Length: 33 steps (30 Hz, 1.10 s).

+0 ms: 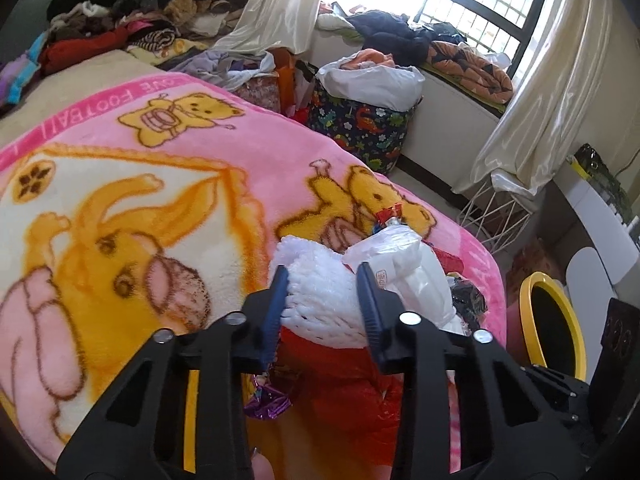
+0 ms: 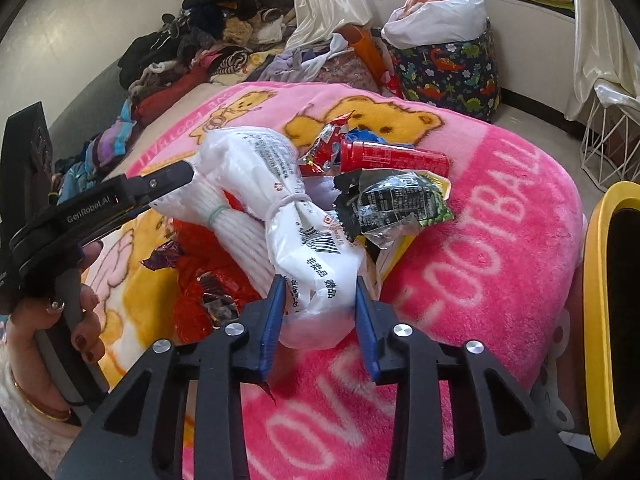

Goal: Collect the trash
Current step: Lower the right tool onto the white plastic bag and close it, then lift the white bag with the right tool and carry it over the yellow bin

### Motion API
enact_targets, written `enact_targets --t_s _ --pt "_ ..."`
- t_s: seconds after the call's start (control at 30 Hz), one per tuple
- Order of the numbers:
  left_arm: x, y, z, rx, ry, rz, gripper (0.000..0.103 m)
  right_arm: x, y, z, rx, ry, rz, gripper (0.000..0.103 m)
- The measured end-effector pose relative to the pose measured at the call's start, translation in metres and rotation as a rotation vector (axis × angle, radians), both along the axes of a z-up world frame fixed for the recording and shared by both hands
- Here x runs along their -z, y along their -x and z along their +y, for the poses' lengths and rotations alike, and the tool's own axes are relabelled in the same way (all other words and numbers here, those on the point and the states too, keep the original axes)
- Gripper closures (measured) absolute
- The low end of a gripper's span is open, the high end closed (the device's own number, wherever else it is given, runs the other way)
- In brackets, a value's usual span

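A heap of trash lies on a pink bear-print blanket (image 1: 132,184). My left gripper (image 1: 322,284) is shut on a white foam net (image 1: 320,312), which fills the gap between its blue pads. In the right wrist view that left gripper (image 2: 176,174) comes in from the left, held by a person's hand (image 2: 84,320). My right gripper (image 2: 318,292) is shut on the near end of a white printed plastic bag (image 2: 256,160). Beyond the bag lie a red tube (image 2: 394,158), a black-and-green wrapper (image 2: 400,200) and a red snack wrapper (image 2: 328,140). Crumpled red plastic (image 1: 332,392) and purple foil (image 1: 266,402) lie under the foam net.
A yellow-rimmed bin (image 1: 560,308) stands at the right edge of the bed, also seen as the yellow-rimmed bin (image 2: 596,280) in the right wrist view. Beyond the bed are a dinosaur-print basket (image 1: 360,128), a white wire basket (image 1: 492,216) and a clothes pile (image 1: 132,12).
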<state>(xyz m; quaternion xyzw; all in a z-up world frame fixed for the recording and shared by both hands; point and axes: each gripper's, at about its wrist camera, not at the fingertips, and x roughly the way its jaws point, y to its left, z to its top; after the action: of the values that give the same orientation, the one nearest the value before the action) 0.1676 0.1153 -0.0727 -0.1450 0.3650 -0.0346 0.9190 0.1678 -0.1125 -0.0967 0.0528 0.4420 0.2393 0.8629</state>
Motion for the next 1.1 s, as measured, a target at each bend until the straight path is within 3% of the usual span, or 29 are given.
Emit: enact_targets --t_s 0.03,0.47,1.1 --pt "-0.001 0.002 0.000 0.003 0.000 -0.005 0.085 -0.001 0.001 -0.001 0.002 -0.003 -0.003 0.074" --pt "-0.034 0.039 0.000 0.004 0.036 -0.094 0.092 -0.031 0.023 -0.024 0.023 -0.104 -0.081 0.079" --pt "-0.087 0.069 -0.050 0.094 0.015 -0.222 0.093 -0.085 0.045 -0.087 0.115 -0.207 -0.200 0.079"
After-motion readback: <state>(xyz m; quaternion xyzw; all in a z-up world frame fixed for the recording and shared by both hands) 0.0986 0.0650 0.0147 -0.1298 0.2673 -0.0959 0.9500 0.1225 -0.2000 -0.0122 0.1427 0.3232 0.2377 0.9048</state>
